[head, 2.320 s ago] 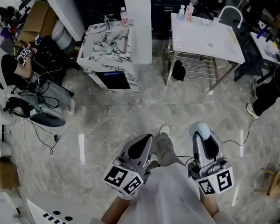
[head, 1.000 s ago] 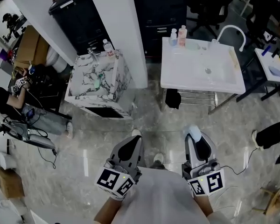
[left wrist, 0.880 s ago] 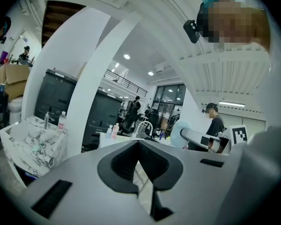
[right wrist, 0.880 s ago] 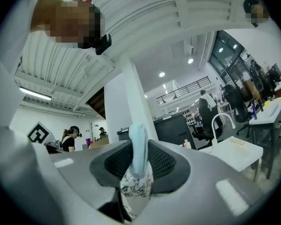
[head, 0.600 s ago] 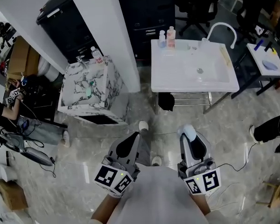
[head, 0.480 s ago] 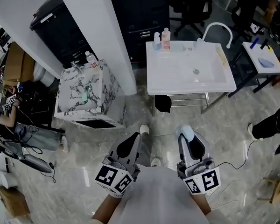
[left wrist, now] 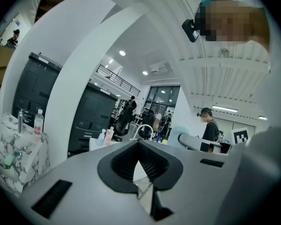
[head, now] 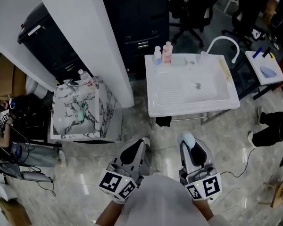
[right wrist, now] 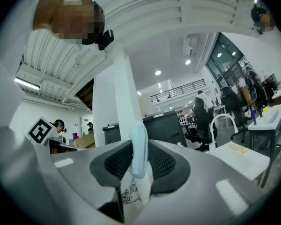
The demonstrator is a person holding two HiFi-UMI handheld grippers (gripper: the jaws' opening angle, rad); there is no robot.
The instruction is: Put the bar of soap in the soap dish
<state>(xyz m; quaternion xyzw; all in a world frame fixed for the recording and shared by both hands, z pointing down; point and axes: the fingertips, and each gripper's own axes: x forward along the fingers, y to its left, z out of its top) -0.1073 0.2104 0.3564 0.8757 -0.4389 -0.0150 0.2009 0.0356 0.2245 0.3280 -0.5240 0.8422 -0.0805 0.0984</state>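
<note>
While I hold both grippers over the floor (head: pixel 164 147), short of the white sink's (head: pixel 193 109) front edge, R gripper (head: pixel 189 141) pinches the pale blue soap bar (right wrist: pixel 137 146) btwn its pads; L gripper (head: pixel 136 147) jaws pressed together, nothing btwn them.

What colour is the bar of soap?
Pale blue: the bar of soap shows best in the right gripper view.

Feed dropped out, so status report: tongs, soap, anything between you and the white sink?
Right tongs shut on soap bar. Left tongs shut, empty. White sink ahead, only bare floor between.
</note>
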